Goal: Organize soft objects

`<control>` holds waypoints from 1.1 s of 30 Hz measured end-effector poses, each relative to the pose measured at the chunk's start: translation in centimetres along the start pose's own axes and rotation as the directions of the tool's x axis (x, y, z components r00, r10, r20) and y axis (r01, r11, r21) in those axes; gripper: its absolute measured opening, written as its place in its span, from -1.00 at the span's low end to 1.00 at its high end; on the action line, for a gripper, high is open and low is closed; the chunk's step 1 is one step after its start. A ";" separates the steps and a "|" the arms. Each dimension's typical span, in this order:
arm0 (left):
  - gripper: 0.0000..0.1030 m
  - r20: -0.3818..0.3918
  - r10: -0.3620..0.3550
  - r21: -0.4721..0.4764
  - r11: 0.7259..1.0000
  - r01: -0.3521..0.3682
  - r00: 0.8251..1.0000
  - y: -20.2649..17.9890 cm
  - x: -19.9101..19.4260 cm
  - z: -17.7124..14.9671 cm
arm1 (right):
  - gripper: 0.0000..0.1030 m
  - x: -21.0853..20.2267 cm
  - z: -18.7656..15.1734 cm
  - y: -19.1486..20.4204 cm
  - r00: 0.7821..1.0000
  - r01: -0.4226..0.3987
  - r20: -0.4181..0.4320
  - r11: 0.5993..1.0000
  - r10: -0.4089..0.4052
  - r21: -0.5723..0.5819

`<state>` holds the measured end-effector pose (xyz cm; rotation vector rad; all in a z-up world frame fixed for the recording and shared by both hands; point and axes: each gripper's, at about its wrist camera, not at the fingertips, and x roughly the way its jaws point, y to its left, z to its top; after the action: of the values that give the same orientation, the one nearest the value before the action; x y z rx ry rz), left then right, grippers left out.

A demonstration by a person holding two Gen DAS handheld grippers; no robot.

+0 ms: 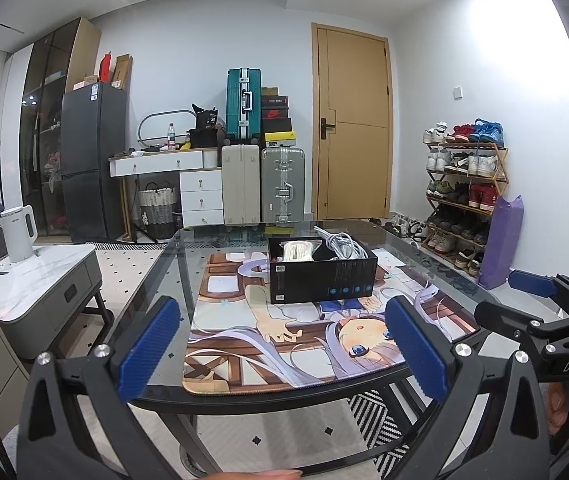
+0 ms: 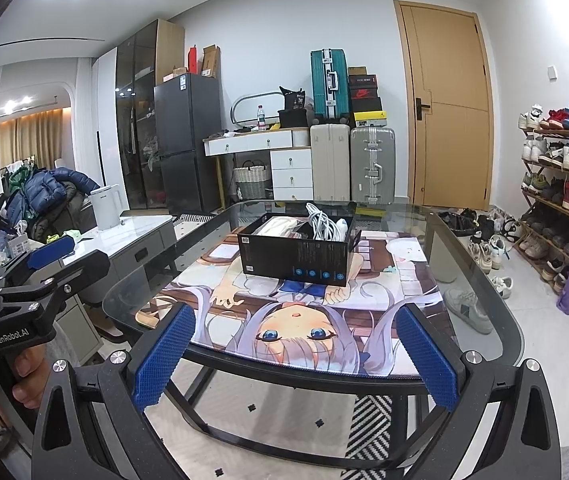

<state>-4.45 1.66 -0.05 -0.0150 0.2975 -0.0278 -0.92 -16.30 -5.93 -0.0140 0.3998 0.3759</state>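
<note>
left gripper [image 1: 280,350] and right gripper [image 2: 296,354] both spread wide, empty, near table edge; black box [image 1: 322,276] on printed mat [image 1: 244,344], holding white cable [image 1: 344,246] and cream cloth [image 1: 296,250].

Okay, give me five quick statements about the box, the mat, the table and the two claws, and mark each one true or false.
1. The black box stands on the picture mat. True.
2. The box is closed with a lid. False: it is open on top, with a white cable and a cream knitted item inside.
3. The left claw is open and holds nothing. True.
4. The right claw is shut on the cable. False: it is open and empty, short of the box.
5. The table has a wooden top. False: the top is glass, and the floor shows through it.
</note>
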 end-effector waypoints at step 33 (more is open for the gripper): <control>1.00 0.002 0.008 0.014 1.000 -0.008 1.000 0.0 -0.1 0.0 | 0.99 0.0 0.0 0.1 1.000 0.000 0.000 1.000 0.000 -0.001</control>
<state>-4.53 1.67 -0.03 0.0001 0.2954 -0.0215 -0.98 -16.21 -5.90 -0.0150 0.3998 0.3764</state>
